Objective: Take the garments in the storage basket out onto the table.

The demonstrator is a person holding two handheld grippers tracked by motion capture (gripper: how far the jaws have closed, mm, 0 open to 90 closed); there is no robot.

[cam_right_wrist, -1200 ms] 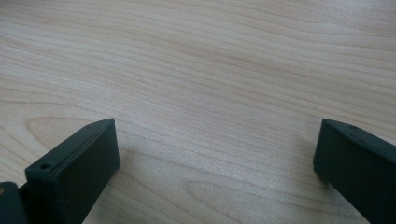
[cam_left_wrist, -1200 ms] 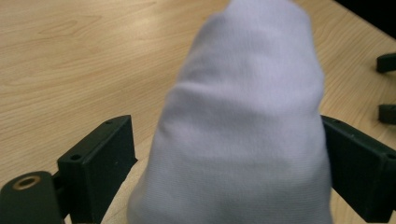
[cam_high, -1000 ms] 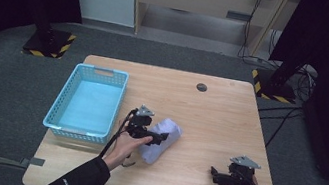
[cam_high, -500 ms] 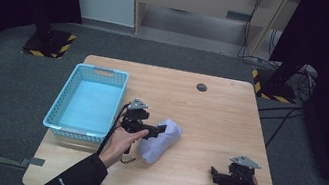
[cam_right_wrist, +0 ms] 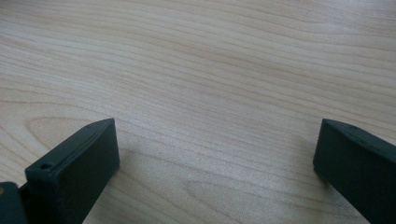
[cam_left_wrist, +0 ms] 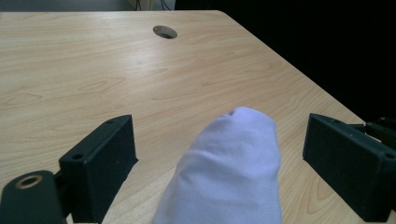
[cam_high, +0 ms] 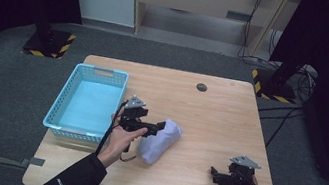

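Note:
A white, soft bundle of cloth [cam_high: 160,141] lies near the middle of the wooden table [cam_high: 218,122]. My left gripper [cam_high: 152,127] is at its left end, held by a hand that comes in from the lower left. In the left gripper view the cloth [cam_left_wrist: 233,177] rises between the two black jaws, which stand wide apart without touching it, so the left gripper [cam_left_wrist: 219,158] is open. My right gripper [cam_high: 217,176] rests low near the table's front right corner. It is open too, and the right gripper [cam_right_wrist: 217,154] has bare wood between its jaws.
A light blue plastic basket [cam_high: 63,115] stands at the table's left edge, close to the left hand. A small round hole [cam_high: 202,87] is in the tabletop at the back. Dark floor and black stands surround the table.
The left hand and gripper have shifted slightly to the left and back along the cloth, which now looks a little longer. The right gripper has not moved.

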